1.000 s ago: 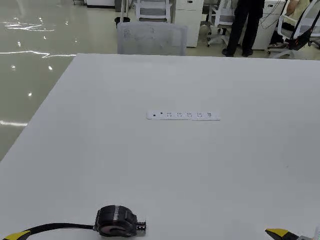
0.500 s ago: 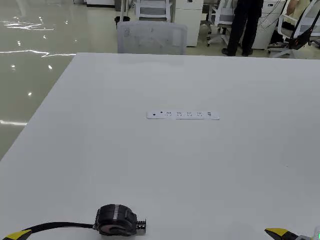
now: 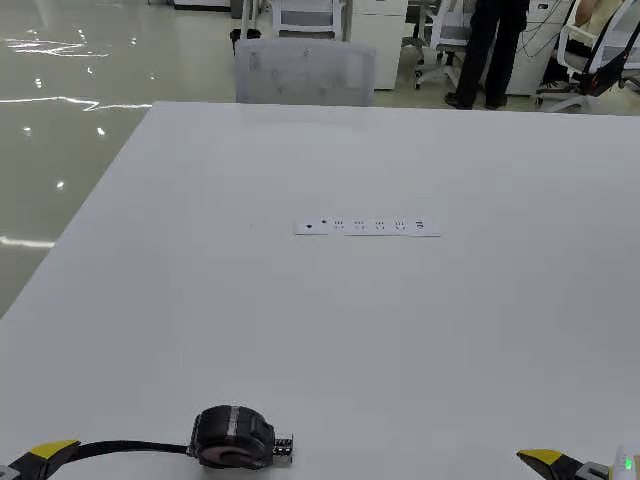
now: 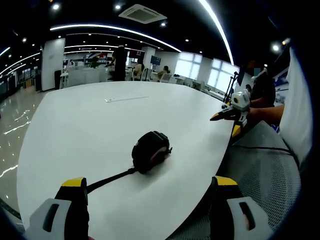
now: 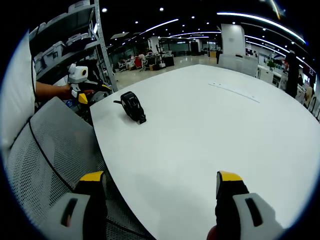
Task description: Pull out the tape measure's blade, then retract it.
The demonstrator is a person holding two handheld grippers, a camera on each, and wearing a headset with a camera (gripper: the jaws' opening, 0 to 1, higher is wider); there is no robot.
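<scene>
black tape measure (image 3: 233,439) lying at 6 o'clock on white counter (image 3: 420,330), blade apparently wound in (strap (image 3: 130,447) trailing toward 9). left tool (image 4: 150,182) and right tool (image 5: 162,176) spread wide, empty. not yet begun: pulling and retracting both left.

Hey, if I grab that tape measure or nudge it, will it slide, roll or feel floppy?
The tape measure has a chunky, hard-looking case, so it is probably rigid and fairly heavy for its size. The table looks smooth, so a nudge would likely slide it. Its black strap lies loosely curved and would probably trail limply.
</scene>
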